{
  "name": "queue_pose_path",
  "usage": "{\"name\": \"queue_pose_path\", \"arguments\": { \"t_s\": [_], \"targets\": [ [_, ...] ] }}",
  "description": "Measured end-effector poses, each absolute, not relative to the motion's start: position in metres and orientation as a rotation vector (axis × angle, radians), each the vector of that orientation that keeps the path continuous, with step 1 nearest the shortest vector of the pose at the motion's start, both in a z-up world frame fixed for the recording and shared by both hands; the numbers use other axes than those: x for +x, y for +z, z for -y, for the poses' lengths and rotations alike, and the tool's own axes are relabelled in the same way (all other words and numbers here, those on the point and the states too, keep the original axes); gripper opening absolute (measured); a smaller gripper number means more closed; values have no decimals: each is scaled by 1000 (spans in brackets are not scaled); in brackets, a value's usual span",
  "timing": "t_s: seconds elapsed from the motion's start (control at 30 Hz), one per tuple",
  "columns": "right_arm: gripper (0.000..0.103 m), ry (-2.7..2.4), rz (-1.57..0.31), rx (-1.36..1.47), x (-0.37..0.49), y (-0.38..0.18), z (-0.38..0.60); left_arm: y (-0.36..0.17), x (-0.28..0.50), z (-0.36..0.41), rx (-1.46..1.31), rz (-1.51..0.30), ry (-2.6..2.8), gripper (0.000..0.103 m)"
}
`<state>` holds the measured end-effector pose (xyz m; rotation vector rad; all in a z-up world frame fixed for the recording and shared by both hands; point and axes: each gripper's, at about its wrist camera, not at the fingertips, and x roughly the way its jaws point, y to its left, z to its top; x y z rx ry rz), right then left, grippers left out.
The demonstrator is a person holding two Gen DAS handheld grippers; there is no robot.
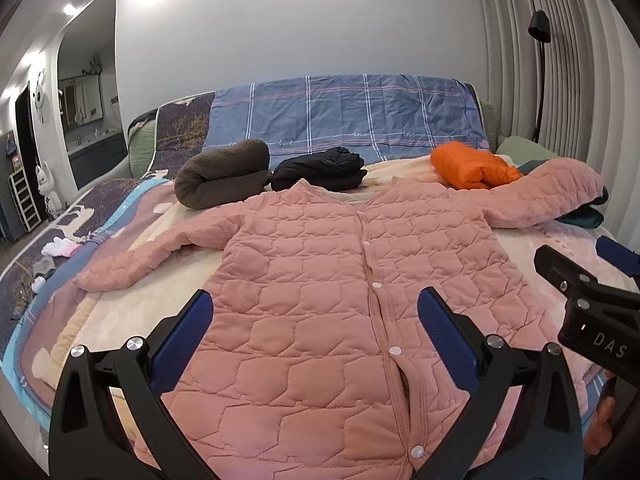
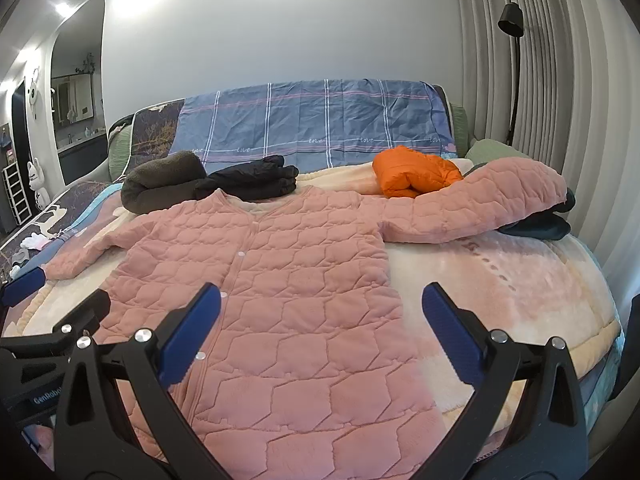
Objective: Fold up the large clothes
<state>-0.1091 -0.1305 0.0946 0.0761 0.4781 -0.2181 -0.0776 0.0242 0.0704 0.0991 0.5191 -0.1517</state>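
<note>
Pink quilted jacket flat, collar toward headboard

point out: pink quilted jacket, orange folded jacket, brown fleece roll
pink quilted jacket (image 1: 320, 280): left wrist view, front panel left of the snaps.
orange folded jacket (image 2: 412, 176): right wrist view, top fold.
brown fleece roll (image 1: 224, 170): left wrist view, rounded top.

A plain white wall backs the bed's blue plaid-draped headboard, with pleated grey curtains and a black floor lamp at right.
</note>
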Motion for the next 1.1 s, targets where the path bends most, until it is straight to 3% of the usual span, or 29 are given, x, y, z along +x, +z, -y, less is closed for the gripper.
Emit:
{"name": "queue_pose_path", "arguments": {
  "t_s": [0.8,1.1],
  "targets": [
    [101,-194,-514,51,-81,82,123,57,-49,-35,42,-589,-183,102],
    [101,-195,-607,-14,-44,62,137,45,6,-109,-91,-659,-114,102]
  ]
}}
